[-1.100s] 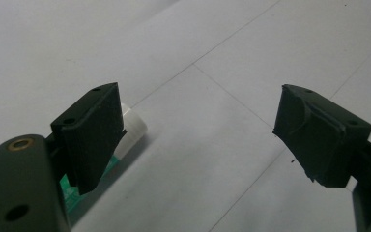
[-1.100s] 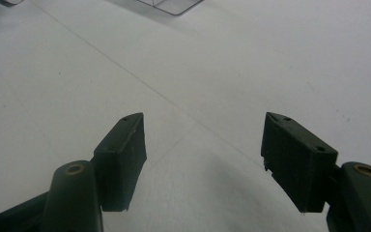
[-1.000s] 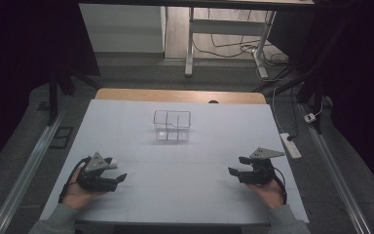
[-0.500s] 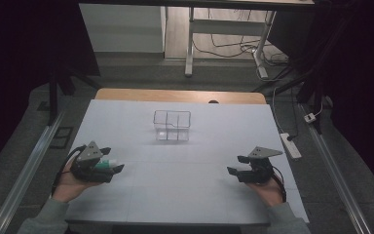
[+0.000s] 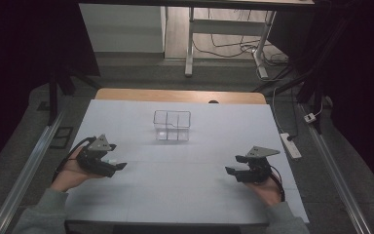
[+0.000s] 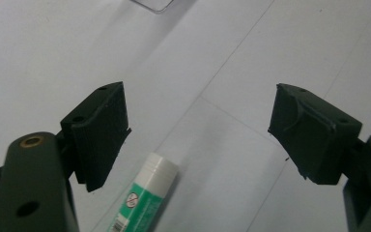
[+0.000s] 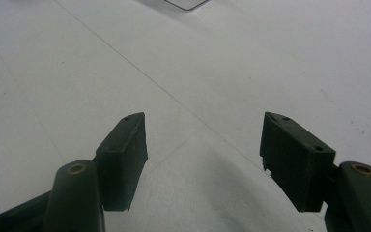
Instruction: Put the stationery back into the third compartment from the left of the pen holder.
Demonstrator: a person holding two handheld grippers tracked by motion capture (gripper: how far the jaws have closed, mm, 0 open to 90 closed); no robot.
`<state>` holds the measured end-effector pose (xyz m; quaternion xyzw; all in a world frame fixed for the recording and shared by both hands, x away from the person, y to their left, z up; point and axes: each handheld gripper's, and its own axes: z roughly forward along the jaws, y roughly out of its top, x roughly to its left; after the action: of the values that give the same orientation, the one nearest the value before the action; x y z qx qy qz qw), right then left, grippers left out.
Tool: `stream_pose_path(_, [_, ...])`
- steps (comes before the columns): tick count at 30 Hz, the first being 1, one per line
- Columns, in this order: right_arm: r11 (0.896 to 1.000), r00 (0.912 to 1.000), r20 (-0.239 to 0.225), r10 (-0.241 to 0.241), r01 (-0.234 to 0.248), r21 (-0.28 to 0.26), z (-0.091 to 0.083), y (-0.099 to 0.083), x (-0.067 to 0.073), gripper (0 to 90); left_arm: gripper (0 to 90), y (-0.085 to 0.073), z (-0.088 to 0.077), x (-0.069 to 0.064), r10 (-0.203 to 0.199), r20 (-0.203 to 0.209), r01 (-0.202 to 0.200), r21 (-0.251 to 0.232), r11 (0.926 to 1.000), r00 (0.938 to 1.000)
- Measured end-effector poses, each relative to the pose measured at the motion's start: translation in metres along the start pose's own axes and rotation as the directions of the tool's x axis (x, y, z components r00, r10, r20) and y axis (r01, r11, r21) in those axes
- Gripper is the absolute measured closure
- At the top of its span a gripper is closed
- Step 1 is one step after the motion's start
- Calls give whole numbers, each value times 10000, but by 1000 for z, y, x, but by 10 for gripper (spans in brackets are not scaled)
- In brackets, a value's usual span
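Glue stick (image 6: 142,198) lies under my spread left gripper (image 6: 198,130), whose jaws just narrowed slightly; clear box (image 5: 172,125) stands far off; right gripper (image 5: 233,170) gapes empty.

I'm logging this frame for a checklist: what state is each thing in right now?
Glue stick: capped, lying on the table between the left jaws, not gripped.
Left gripper: open, jaws just closing slightly.
Right gripper: open, nothing between the jaws.
Clear box: upright, open-topped, compartments look empty.
Table: covered in white sheet.
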<state>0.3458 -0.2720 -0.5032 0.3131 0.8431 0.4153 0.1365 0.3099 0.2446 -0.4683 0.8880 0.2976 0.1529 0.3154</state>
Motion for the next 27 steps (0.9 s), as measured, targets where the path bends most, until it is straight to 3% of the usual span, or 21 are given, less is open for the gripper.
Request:
stream_pose_path(7, [10000, 10000, -1, -85, 85, 41, 3, 1, 1, 337, 233, 6, -1, 16, 540, 457, -576, 824, 9949, 9975])
stream_pose_path(10, [9998, 9998, -45, -174, 174, 110, 5, 2, 2, 337, 240, 7, 2, 25, 337, 486, -383, 985, 9944, 9982])
stream_pose_path(13, [9997, 9998, -22, -174, 175, 177, 6, 1, 1, 335, 243, 7, 4, 32, 371, 708, -452, 1166, 9921, 9968])
stream_pose_path(18, [9999, 10000, -10, -96, 96, 108, 6, 1, 1, 334, 248, 3, 6, 36, 1026, 1324, -1248, 1721, 9771, 9859])
stream_pose_path(22, [9997, 9999, 11, -135, 134, 198, 7, 1, 2, 334, 255, -2, 10, 36, 1387, 1326, -1653, 2174, 9620, 9814])
stream_pose_path(27, [9997, 9999, -41, -129, 130, 223, 7, 1, 2, 334, 286, -7, 18, 39, 1535, 1113, -1796, 2872, 9409, 9819])
